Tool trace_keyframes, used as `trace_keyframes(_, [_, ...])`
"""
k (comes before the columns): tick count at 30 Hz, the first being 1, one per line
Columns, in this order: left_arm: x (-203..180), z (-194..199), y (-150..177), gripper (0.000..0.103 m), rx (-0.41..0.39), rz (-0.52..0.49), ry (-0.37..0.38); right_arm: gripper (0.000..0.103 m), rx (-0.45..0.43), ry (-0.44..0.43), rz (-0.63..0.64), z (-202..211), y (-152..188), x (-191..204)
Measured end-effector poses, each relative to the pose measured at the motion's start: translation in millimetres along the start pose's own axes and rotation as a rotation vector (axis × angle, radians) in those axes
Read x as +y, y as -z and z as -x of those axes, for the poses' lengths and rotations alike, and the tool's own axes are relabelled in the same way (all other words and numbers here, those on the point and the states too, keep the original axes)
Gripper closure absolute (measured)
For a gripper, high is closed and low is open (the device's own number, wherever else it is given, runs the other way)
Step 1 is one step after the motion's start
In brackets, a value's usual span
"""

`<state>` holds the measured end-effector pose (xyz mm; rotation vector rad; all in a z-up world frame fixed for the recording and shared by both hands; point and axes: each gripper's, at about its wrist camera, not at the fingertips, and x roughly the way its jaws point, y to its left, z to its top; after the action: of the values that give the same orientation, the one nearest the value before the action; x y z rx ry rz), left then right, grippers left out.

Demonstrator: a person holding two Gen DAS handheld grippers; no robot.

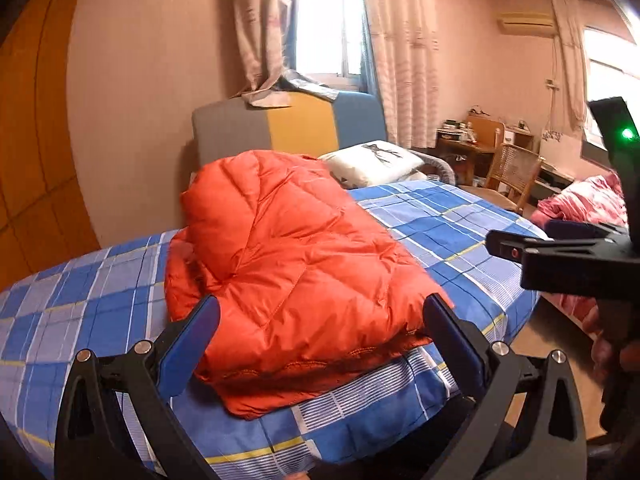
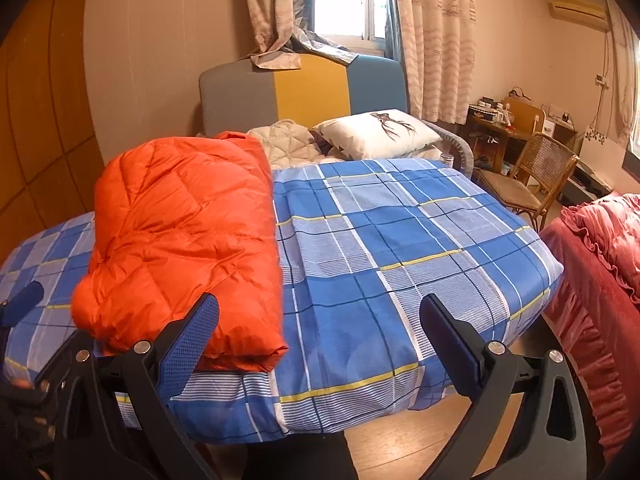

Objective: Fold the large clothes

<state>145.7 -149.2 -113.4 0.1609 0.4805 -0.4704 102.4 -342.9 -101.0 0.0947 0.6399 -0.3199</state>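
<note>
In the left wrist view, the orange down jacket (image 1: 288,264) lay folded into a thick rectangular bundle on the blue plaid bed sheet (image 1: 452,232), near the foot edge of the bed and toward its left side. The left gripper (image 1: 320,344) stood with its jaws spread wide, one blue pad on each side of the bundle's near end; nothing was held between them, and whether the pads touched the fabric could not be told. The right gripper (image 1: 560,252) entered from the right edge of the view, level with the bed, with a green light (image 1: 627,133) lit on its body; its jaw state could not be judged from this angle. A white pillow (image 1: 372,162) rested at the head of the bed before a grey, yellow and blue headboard (image 1: 288,128). In the right wrist view, the right gripper (image 2: 320,340) was likewise wide apart and empty, held over bare sheet (image 2: 380,240) at the foot of the bed. The jacket (image 2: 184,240) lay to its left, its near right corner just beside the left-hand pad. A quilted cream item (image 2: 288,142) sat beyond the jacket, next to the pillow (image 2: 376,132). A cane chair (image 2: 532,184) stood to the right of the bed, and a red ruffled bedspread (image 2: 600,272) occupied the right edge.
</note>
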Motion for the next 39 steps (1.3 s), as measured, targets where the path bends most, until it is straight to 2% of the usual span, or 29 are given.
trace_keyframes(2, [1, 0, 0, 0.002, -0.005, -0.022, -0.008, 0.003, 0.002, 0.001, 0.000, -1, 1, 1])
trace_keyframes(5, [11, -1, -1, 0.002, 0.015, 0.000, -0.078, 0.003, 0.006, -0.005, 0.009, -1, 2, 5])
trace_keyframes(6, [22, -4, 0, 0.002, 0.035, 0.050, -0.161, 0.003, 0.006, -0.007, 0.013, -2, 3, 6])
trace_keyframes(7, [36, -8, 2, 0.002, 0.070, 0.123, -0.293, 0.003, 0.007, -0.007, 0.016, -2, 4, 7])
trace_keyframes(8, [52, -11, 5, 0.002, 0.105, 0.207, -0.361, 0.003, 0.007, -0.009, 0.017, -2, 4, 8])
trace_keyframes(10, [75, -12, 12, 0.002, 0.141, 0.336, -0.426, 0.003, 0.013, -0.013, 0.018, -3, 5, 9])
trace_keyframes(11, [84, -10, 15, 0.002, 0.131, 0.386, -0.430, 0.003, 0.014, -0.015, 0.017, -3, 5, 9])
trace_keyframes(13, [87, -8, 16, 0.002, 0.118, 0.385, -0.475, 0.003, 0.014, -0.014, 0.019, -4, 6, 9])
trace_keyframes(29, [74, -9, 16, 0.002, 0.092, 0.328, -0.411, 0.003, 0.018, -0.025, 0.027, -3, 9, 11])
trace_keyframes(33, [60, -7, 11, 0.002, 0.060, 0.264, -0.332, 0.003, 0.020, -0.023, 0.033, -4, 9, 11])
trace_keyframes(38, [34, -8, 7, 0.002, 0.035, 0.124, -0.168, 0.003, 0.014, -0.006, 0.017, -3, 7, 3])
trace_keyframes(39, [31, -7, 7, 0.002, 0.033, 0.110, -0.159, 0.003, 0.013, -0.006, 0.009, -3, 7, 1])
